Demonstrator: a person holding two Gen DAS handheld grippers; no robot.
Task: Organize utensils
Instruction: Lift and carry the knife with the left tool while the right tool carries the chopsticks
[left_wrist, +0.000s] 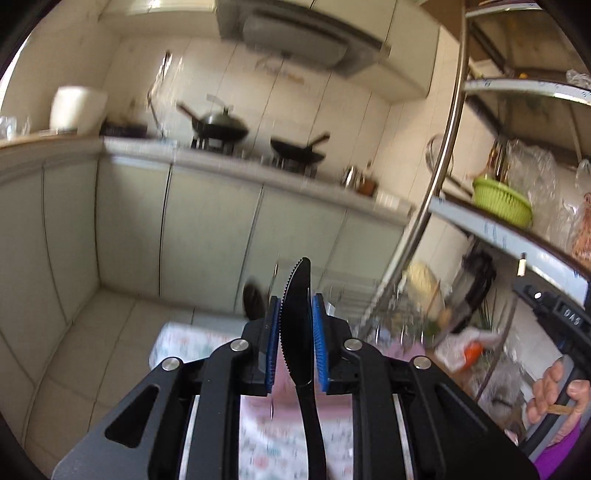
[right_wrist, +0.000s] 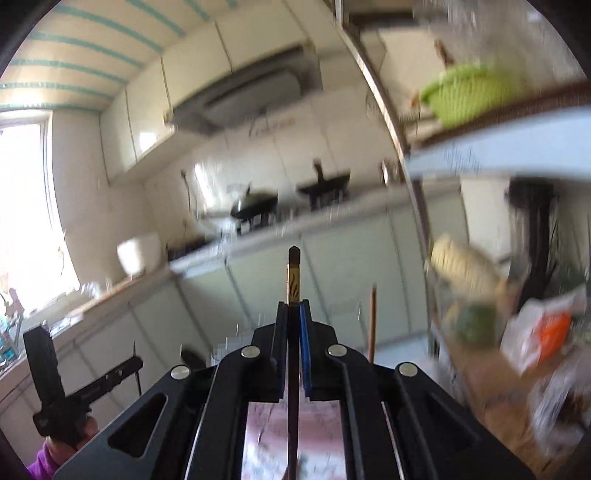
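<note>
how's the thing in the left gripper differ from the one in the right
The left gripper holds a black knife, broad with a serrated edge; the right gripper holds a chopstick, a thin dark stick with a gold band near its tip. Both stick out forward between blue pads.

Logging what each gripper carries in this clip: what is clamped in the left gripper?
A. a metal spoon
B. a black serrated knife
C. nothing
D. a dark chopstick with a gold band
B: the left gripper is shut on a black serrated knife, blade pointing forward between the blue pads; the dark chopstick with a gold band is clamped in the right gripper instead.
</note>
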